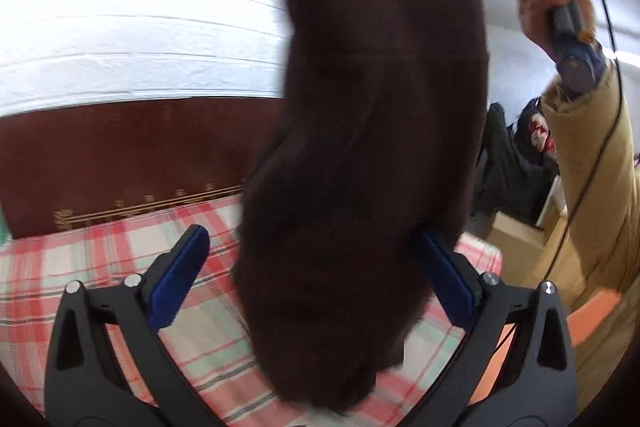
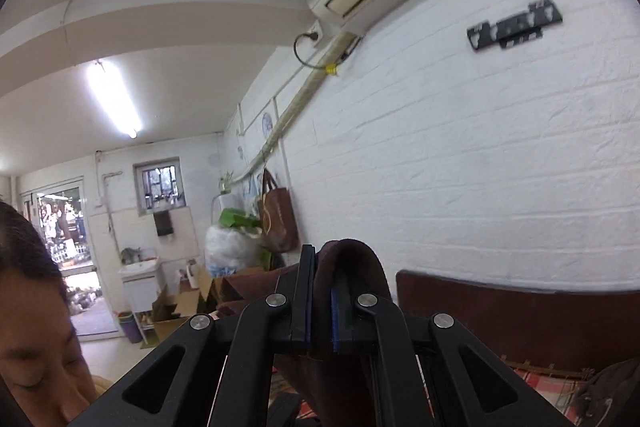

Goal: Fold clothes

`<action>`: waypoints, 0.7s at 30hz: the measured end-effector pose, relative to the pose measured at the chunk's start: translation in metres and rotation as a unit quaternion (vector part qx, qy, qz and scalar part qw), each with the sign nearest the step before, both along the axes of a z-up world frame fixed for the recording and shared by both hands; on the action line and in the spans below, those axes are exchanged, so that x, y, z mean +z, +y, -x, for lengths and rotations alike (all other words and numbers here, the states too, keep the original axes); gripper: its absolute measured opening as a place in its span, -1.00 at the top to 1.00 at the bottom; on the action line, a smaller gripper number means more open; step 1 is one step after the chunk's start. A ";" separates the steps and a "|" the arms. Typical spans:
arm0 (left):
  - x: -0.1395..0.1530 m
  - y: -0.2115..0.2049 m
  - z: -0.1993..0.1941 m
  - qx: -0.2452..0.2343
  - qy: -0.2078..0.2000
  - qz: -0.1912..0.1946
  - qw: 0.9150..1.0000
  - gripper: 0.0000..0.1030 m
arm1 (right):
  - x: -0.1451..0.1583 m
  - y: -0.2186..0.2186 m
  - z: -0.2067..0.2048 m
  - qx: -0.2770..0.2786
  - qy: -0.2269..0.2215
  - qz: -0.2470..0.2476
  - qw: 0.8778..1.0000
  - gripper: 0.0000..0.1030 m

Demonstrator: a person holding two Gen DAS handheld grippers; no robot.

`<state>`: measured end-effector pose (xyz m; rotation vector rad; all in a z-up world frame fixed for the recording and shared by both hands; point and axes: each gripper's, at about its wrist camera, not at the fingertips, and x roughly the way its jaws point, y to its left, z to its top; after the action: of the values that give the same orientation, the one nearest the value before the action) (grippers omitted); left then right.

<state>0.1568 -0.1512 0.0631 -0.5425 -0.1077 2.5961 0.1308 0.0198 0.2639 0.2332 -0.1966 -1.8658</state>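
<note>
Right gripper (image 2: 320, 291): jaws pinched tight on a fold of the dark maroon garment (image 1: 372, 115), held high. In the left wrist view the garment hangs down the centre of the frame over the plaid bed cover (image 1: 80, 267).

Left gripper (image 1: 316, 267): jaws wide apart, cloth between them; the right pad seems to brush it, blur prevents certainty.

Risks: 1 pinch carries all the weight, so it may slip; closing on bunched cloth would catch the wrong layer.

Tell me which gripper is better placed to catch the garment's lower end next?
Left. The left gripper is open around the hanging garment, and the right gripper is already clamped on its top.
</note>
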 end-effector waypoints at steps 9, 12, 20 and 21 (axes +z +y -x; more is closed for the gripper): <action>-0.105 -0.096 0.013 0.057 -0.188 -0.025 0.980 -0.95 | -0.170 -0.106 0.124 -0.011 -0.238 -0.127 0.963 0.83; -0.117 -0.106 0.020 0.055 -0.215 -0.051 0.974 -0.95 | -0.223 -0.120 0.155 -0.035 -0.280 -0.193 0.940 0.57; -0.132 -0.122 0.027 0.079 -0.253 -0.052 0.963 -0.95 | -0.288 -0.073 0.183 -0.124 -0.263 -0.302 0.908 -0.35; -0.137 -0.124 0.026 0.078 -0.262 -0.051 0.961 -0.95 | -0.297 -0.064 0.182 -0.132 -0.258 -0.316 0.903 -0.48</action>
<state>0.1307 -0.2750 -0.0735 -1.2118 -0.4716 2.5090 -0.0515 -0.0437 -0.0328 1.2071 0.0320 -2.0551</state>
